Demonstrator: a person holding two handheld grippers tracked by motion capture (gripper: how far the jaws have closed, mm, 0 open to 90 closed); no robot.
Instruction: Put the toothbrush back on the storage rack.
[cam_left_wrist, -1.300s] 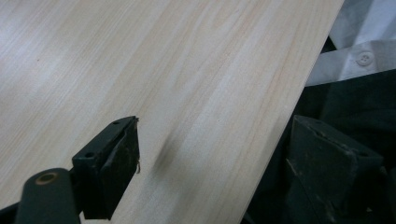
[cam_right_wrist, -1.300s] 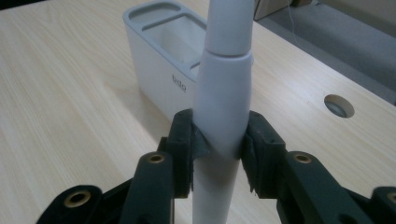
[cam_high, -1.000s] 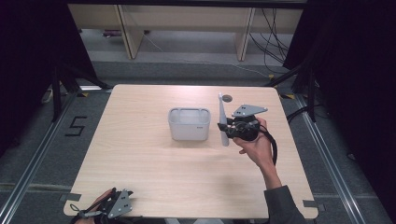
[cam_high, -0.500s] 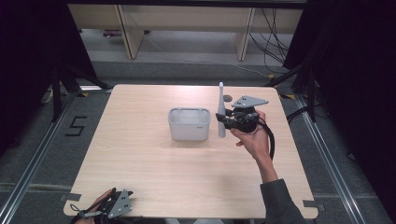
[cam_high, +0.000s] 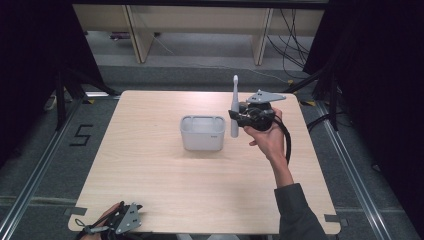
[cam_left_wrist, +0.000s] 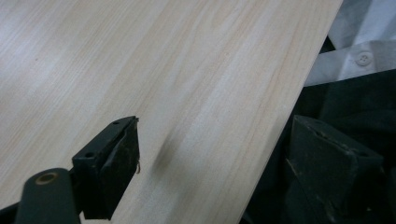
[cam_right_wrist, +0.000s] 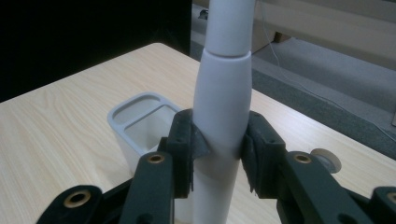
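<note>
A white electric toothbrush (cam_high: 234, 107) stands upright in the air, brush head up, just right of a pale grey two-compartment holder (cam_high: 202, 132). My right gripper (cam_high: 239, 117) is shut on the handle of the toothbrush (cam_right_wrist: 223, 93); in the right gripper view both pads press its sides, with the holder (cam_right_wrist: 140, 116) behind and to the left. My left gripper (cam_high: 122, 220) rests at the table's near left edge in a hand. In the left gripper view its jaws (cam_left_wrist: 219, 140) stand wide apart, one over the wood and one past the edge, with nothing between them.
The wooden table (cam_high: 150, 175) carries the holder near its middle. A small white round disc (cam_right_wrist: 327, 161) lies on the table beyond the right gripper. Dark floor, rails and cables surround the table; shelving stands behind it.
The right gripper has risen with the toothbrush, whose head now stands higher, and drifted slightly toward the holder. The left gripper has stayed where it was.
</note>
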